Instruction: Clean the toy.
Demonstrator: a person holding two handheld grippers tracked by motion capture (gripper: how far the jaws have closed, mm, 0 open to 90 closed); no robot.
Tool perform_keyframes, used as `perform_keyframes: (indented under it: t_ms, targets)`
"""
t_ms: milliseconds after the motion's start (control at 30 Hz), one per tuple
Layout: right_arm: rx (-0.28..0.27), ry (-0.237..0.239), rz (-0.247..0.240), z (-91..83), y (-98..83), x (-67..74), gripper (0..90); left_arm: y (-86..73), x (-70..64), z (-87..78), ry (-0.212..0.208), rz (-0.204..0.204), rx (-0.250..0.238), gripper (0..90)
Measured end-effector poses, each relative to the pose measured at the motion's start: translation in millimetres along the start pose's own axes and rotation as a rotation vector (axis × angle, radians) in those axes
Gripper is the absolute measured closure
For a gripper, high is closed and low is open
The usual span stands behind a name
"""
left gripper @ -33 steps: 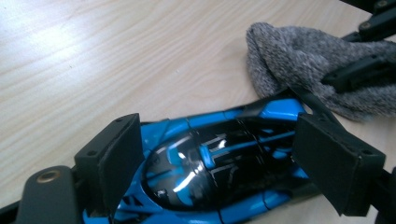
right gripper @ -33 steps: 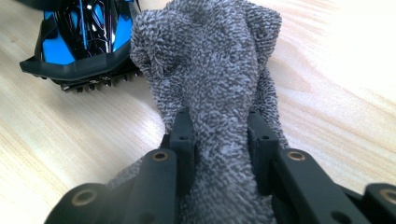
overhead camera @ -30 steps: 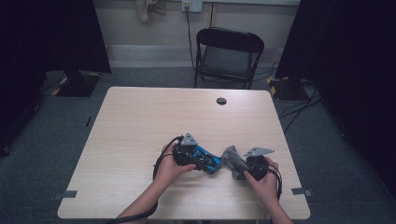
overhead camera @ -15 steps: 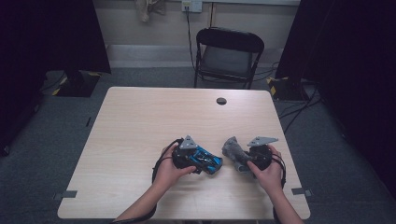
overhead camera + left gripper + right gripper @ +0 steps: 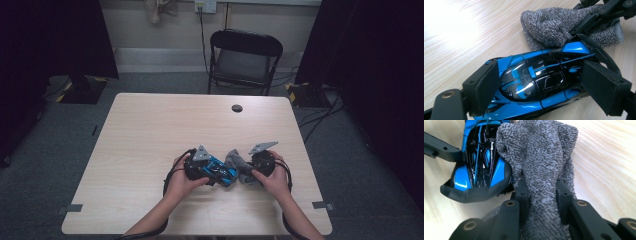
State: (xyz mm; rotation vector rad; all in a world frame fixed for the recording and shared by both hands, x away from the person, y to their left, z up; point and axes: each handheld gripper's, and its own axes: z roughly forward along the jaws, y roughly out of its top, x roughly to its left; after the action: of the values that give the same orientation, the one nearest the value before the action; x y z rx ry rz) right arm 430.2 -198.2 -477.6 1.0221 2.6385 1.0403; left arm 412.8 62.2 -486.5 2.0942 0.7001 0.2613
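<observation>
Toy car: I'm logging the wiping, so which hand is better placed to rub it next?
Right, probably. The right tool grips the cloth against the car; the left tool clamps the car.

High view dim, room dark at both sides; pale table (image 5: 150, 140) is brightest area, lit evenly from above, soft shadows under hands. Left gripper view: strong glare washes out tabletop at upper left corner; white highlights on glossy blue toy car (image 5: 536, 82); near pads slightly soft. Right gripper view: grey cloth (image 5: 539, 165) sharp, tabletop edges blurred, overexposed.
</observation>
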Motion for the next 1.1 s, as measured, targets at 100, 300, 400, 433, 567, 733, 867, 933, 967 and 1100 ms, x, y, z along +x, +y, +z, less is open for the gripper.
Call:
perform_keyframes:
  t_ms: [100,300,400,433,567,733,867,933,967,1100]
  targets:
    - [-0.002,0.035,0.026,2.3,3.2,-6.2,71.3,0.1,-2.1,3.0,-0.002,0.003,-0.01,14.8]
    - [0.027,0.018,0.028,10.0,16.2,-4.1,71.2,1.2,-3.9,4.2,-0.005,0.004,-0.004,14.2]
    - [0.033,0.008,0.019,11.8,18.6,-2.3,71.2,0.0,-4.2,4.1,-0.004,0.005,-0.012,14.2]
    - [0.03,0.012,0.024,12.8,19.1,-2.3,71.3,-0.4,-4.1,4.1,-0.003,0.002,-0.016,14.2]
    - [0.031,0.009,0.032,14.2,21.6,-2.9,71.2,0.0,-4.6,4.1,0.001,0.004,-0.012,14.1]
    - [0.039,0.016,0.045,18.3,28.4,-2.5,71.1,-1.3,-4.5,3.8,0.003,0.002,-0.021,14.0]
    - [0.036,0.015,0.055,21.6,32.1,-2.1,71.2,-2.6,-3.4,3.2,0.009,0.001,-0.029,14.0]
    - [0.036,0.01,0.062,24.4,35.6,-1.3,71.2,-3.0,-2.9,2.7,0.012,0.001,-0.029,14.0]
    - [0.037,0.01,0.06,25.3,36.9,-1.1,71.1,-3.2,-3.0,2.5,0.015,0.001,-0.029,14.0]
    - [0.046,-0.01,0.045,26.7,40.9,-0.2,71.2,-4.2,-2.9,2.4,0.014,0.0,-0.035,14.0]
